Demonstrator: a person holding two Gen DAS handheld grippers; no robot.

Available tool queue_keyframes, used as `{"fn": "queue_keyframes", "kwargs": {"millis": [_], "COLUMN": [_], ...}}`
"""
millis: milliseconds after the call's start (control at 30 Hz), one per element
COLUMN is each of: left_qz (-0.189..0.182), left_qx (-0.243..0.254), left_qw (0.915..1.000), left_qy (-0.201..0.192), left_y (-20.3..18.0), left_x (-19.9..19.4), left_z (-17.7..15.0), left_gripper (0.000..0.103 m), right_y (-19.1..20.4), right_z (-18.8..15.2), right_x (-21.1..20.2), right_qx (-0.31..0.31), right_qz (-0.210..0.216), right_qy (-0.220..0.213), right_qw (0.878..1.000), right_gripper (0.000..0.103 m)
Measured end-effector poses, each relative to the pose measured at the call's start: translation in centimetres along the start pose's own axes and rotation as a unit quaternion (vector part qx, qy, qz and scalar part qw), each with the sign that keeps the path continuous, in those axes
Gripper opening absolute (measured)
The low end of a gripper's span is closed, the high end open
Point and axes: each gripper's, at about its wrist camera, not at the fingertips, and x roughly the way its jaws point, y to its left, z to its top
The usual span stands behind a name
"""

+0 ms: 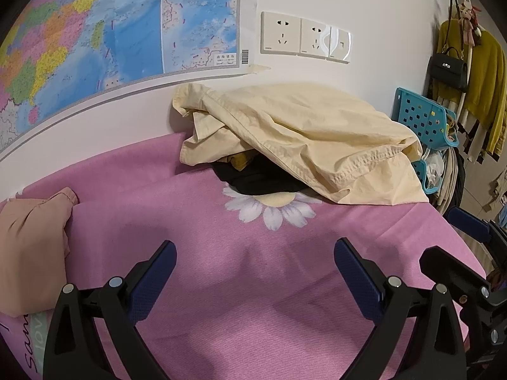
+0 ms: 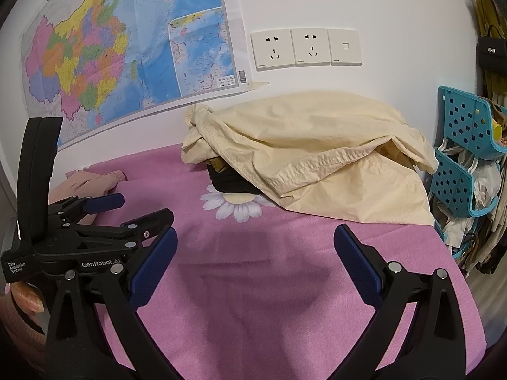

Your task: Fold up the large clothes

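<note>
A crumpled cream-yellow garment (image 1: 304, 142) lies in a heap at the far side of the pink cloth-covered surface (image 1: 221, 269), against the wall. It also shows in the right wrist view (image 2: 317, 158). Dark clothes (image 1: 256, 180) and a bit of yellow fabric sit under its front edge. A folded peach garment (image 1: 28, 250) lies at the left edge. My left gripper (image 1: 255, 262) is open and empty above the pink surface. My right gripper (image 2: 255, 250) is open and empty too. The left gripper also shows in the right wrist view (image 2: 139, 205), at the left.
A white daisy print (image 1: 272, 209) marks the pink cover in front of the heap. A map (image 1: 95, 31) and wall sockets (image 1: 304, 36) are on the wall behind. Teal plastic baskets (image 2: 469, 145) and hanging clothes (image 1: 481, 88) stand to the right of the surface.
</note>
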Motion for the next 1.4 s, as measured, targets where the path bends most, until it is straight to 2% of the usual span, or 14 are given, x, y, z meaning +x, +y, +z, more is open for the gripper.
{"fn": "queue_keyframes", "kwargs": {"millis": [667, 967, 1200, 1300, 1400], "left_qz": [0.014, 0.017, 0.038, 0.05, 0.068], "left_qx": [-0.004, -0.022, -0.022, -0.02, -0.02], "left_qw": [0.9998, 0.9992, 0.9988, 0.9983, 0.9972], "left_qy": [0.014, 0.028, 0.023, 0.023, 0.022], "left_y": [0.9, 2.9, 3.8, 4.3, 4.9], "left_x": [1.2, 4.0, 5.3, 5.9, 6.3], "left_z": [1.0, 2.8, 4.0, 4.3, 4.3], "left_gripper": [0.096, 0.096, 0.096, 0.096, 0.096], "right_y": [0.2, 0.9, 0.7, 0.7, 1.4], "right_z": [1.4, 3.5, 4.7, 5.0, 5.1], "right_x": [1.6, 5.9, 8.7, 10.5, 12.6], "right_qx": [-0.024, -0.064, -0.07, -0.079, -0.099], "right_qz": [0.007, 0.005, -0.006, -0.011, -0.017], "right_qy": [0.005, 0.017, 0.015, 0.03, 0.035], "right_qw": [1.0, 0.998, 0.997, 0.996, 0.994], "right_gripper": [0.097, 0.097, 0.097, 0.089, 0.086]}}
